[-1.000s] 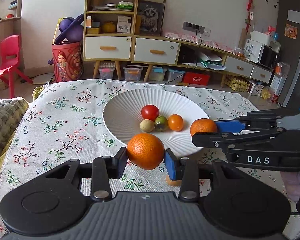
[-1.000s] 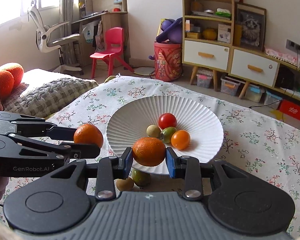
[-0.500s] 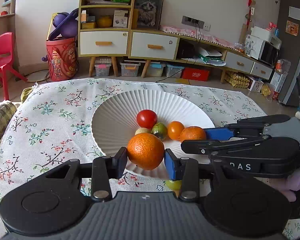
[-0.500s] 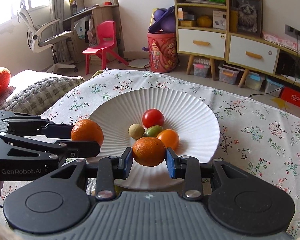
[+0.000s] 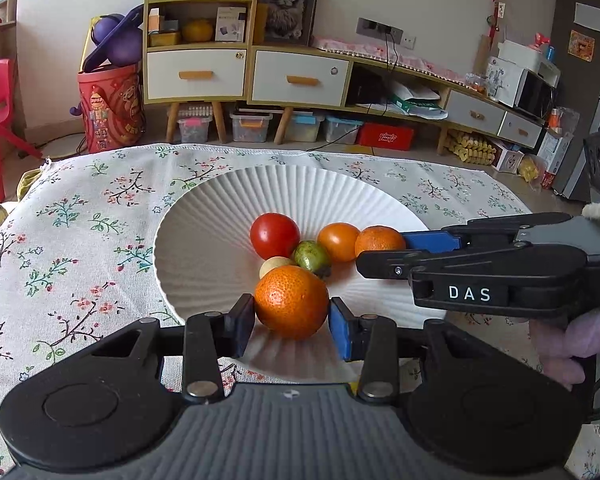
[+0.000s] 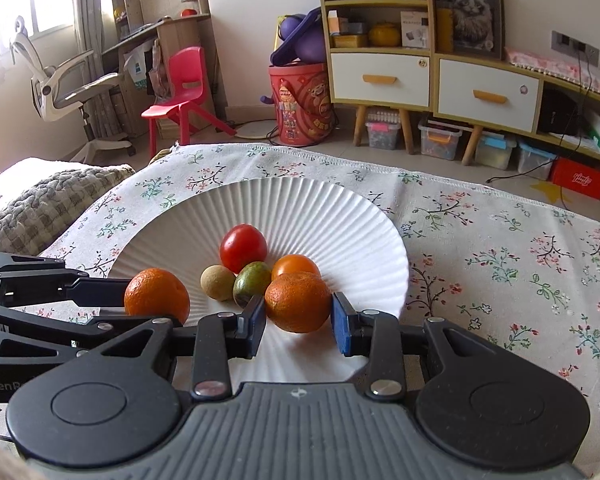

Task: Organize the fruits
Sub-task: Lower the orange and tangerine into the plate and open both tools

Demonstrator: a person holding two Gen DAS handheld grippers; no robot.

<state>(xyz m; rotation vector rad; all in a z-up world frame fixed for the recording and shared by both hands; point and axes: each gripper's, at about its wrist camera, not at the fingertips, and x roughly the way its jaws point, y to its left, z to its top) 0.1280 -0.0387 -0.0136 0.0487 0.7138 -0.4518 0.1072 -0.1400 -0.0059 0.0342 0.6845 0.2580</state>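
Observation:
A white ribbed plate [image 5: 204, 248] [image 6: 340, 220] lies on the flowered tablecloth. In it sit a red tomato [image 5: 275, 235] [image 6: 243, 248], a small orange fruit [image 5: 337, 241] [image 6: 295, 266], a green fruit [image 5: 311, 255] [image 6: 251, 282] and a pale round fruit [image 5: 271, 267] [image 6: 217, 282]. My left gripper [image 5: 291, 322] is shut on an orange [image 5: 291, 301] [image 6: 157, 295] over the plate's near part. My right gripper [image 6: 299, 322] [image 5: 384, 251] is shut on a second orange [image 6: 298, 301] [image 5: 379, 239], just beside the fruit pile.
The flowered tablecloth [image 5: 80, 232] [image 6: 500, 260] covers the table around the plate. A grey knitted cushion [image 6: 36, 208] lies off the table's left side. A hand [image 5: 568, 344] holds the right gripper. Shelves, drawers and a red chair stand beyond the far edge.
Both grippers have carried their oranges forward and slightly down, from the plate's near edge to over its inside, close to the fruit pile. Both grips are unchanged.

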